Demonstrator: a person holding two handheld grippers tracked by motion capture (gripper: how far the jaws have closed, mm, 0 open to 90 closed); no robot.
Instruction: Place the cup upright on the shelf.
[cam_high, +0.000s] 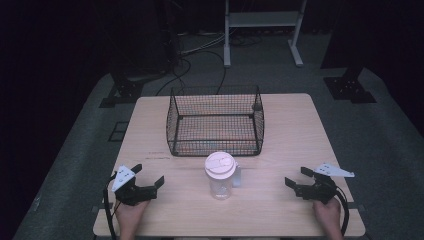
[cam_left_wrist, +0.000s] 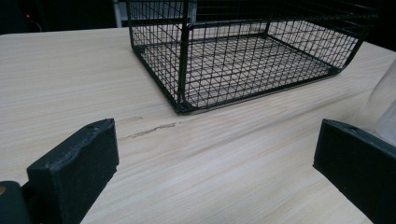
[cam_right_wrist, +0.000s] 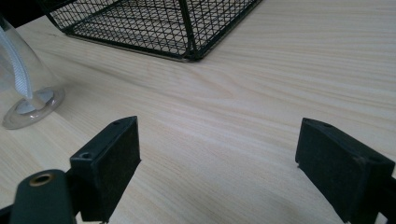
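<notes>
Setting: dim room, grey carpeted floor (cam_high: 385, 140), cables and a white frame stand (cam_high: 262, 30) at the far end; pale wooden surface (cam_high: 300, 130) in the middle, a short dark scratch on it near the basket's near left corner.

Item 1: black wire basket (cam_high: 216, 121); open-topped, empty, set at the middle of the surface toward its far side; seen close in the left gripper view (cam_left_wrist: 243, 56) and in the right gripper view (cam_right_wrist: 154, 23); its open top and central place suit it, in my judgement, as the receiver for the cup.

Item 2: clear plastic cup (cam_high: 220, 176) with white lid; upright, just in front of the basket's near wall and apart from it; between the two grippers and well apart from each; its base and a white straw-like strip show at the left edge of the right gripper view (cam_right_wrist: 28, 88); placed centrally, probably so either hand can reach it.

Item 3: left gripper (cam_high: 148, 176); held low over the near left part of the surface; fingers (cam_left_wrist: 74, 168) spread wide, nothing between them; aimed toward basket and cup.

Item 4: right gripper (cam_high: 298, 177); held low at the near right; fingers (cam_right_wrist: 109, 163) likewise spread wide and empty; a ready stance on both sides, no grasp yet made.
</notes>
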